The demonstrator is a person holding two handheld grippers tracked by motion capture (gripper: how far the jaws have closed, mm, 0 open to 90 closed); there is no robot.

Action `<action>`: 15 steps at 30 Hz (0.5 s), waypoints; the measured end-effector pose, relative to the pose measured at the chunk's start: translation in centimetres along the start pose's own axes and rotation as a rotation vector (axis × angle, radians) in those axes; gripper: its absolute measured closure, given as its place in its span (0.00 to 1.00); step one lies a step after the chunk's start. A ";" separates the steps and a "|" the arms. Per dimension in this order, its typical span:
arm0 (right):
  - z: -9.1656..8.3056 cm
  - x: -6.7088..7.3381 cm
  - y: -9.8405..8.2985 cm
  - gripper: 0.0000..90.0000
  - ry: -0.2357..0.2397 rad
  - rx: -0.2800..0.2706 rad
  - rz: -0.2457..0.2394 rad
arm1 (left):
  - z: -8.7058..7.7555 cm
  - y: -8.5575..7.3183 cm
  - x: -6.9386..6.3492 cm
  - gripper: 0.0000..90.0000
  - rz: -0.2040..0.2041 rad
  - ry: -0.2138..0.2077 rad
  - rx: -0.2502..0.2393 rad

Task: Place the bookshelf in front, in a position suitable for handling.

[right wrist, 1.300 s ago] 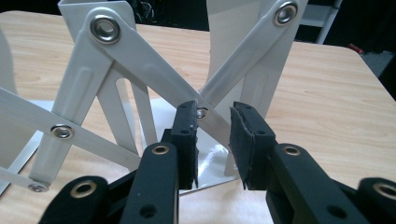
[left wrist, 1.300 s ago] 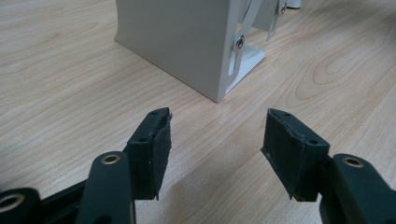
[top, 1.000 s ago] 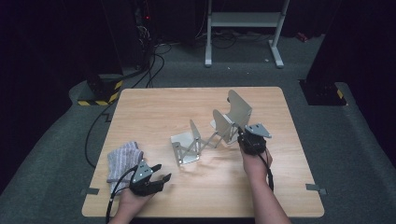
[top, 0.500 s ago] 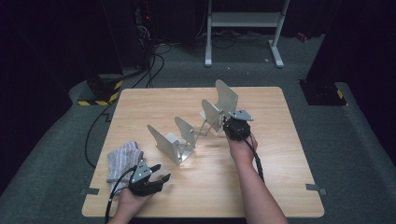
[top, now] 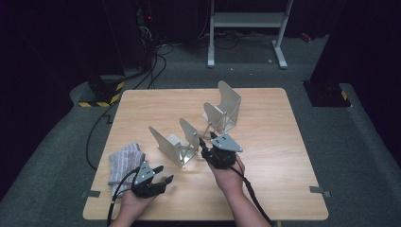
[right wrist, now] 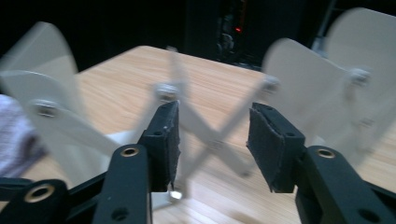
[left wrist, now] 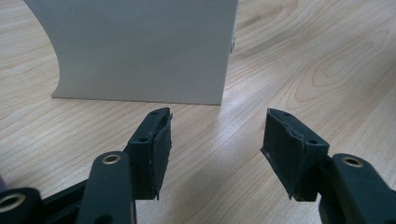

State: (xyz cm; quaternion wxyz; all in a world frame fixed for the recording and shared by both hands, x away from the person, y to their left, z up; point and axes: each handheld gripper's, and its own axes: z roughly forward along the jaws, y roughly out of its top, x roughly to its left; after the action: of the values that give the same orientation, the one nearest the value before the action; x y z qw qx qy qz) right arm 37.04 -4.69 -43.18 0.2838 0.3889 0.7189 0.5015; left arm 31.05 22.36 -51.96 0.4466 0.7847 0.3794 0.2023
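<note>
A folding metal rack (top: 189,137) with several upright plates joined by scissor links lies stretched diagonally across the middle of the wooden table (top: 283,156). My right gripper (top: 204,144) sits at the rack's near side and points at the links. Its jaws have just been opening and stand open, with the crossed links (right wrist: 212,126) blurred just beyond the pads, which do not press on them. Near the table's front left, my left gripper (top: 164,173) rests open and holds nothing. In the left gripper view the left gripper (left wrist: 215,135) faces the rack's end plate (left wrist: 140,46) a short way ahead.
A striped grey cloth (top: 124,161) lies at the table's left edge beside my left hand. Beyond the table's far edge stand a white metal stand (top: 246,28), dark equipment and floor cables (top: 156,61). Bare wood stretches to the right of the rack.
The rack has slid left and stretched out longer. My right gripper moved left and nearer the person, away from the rack's far plates to its middle links, and its jaws widened. The left gripper stayed put.
</note>
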 end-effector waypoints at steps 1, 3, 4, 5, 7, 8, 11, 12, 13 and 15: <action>0.2 0.5 0.2 0.57 0.010 -0.006 -0.002 | 0.0 0.0 0.0 0.46 0.000 0.000 0.001; 0.8 1.3 0.5 0.56 0.017 -0.012 -0.004 | -0.1 -0.1 0.0 0.46 0.003 0.001 0.000; 1.2 1.6 0.7 0.56 0.017 -0.012 -0.005 | -0.2 -0.1 0.1 0.46 0.001 0.002 -0.003; 1.6 1.9 0.9 0.56 0.014 -0.013 -0.008 | -0.2 -0.1 0.1 0.46 -0.002 0.003 -0.003; 2.6 2.3 1.2 0.59 0.000 -0.016 -0.017 | -0.3 -0.1 0.2 0.46 -0.006 0.004 -0.004; 3.1 2.4 1.3 0.60 -0.012 -0.006 -0.018 | -0.4 -0.1 0.3 0.46 -0.010 0.004 -0.007; 4.1 2.3 1.1 0.68 -0.031 0.016 -0.009 | -0.6 -0.1 0.4 0.46 -0.019 0.006 -0.013; 4.1 2.3 1.0 0.68 -0.032 0.010 -0.013 | -0.6 -0.2 0.5 0.46 -0.019 0.007 -0.015; 4.0 2.3 1.0 0.70 -0.033 0.005 -0.018 | -0.6 -0.2 0.5 0.46 -0.019 0.007 -0.015; 3.8 2.3 1.0 0.72 -0.033 0.000 -0.028 | -0.6 -0.2 0.6 0.46 -0.021 0.010 -0.013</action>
State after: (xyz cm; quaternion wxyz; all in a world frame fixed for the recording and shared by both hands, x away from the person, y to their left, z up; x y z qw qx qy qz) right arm 39.11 -0.63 -43.55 0.3028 0.3871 0.7194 0.4909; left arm 30.93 23.20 -51.79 0.4519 0.7768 0.3884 0.2038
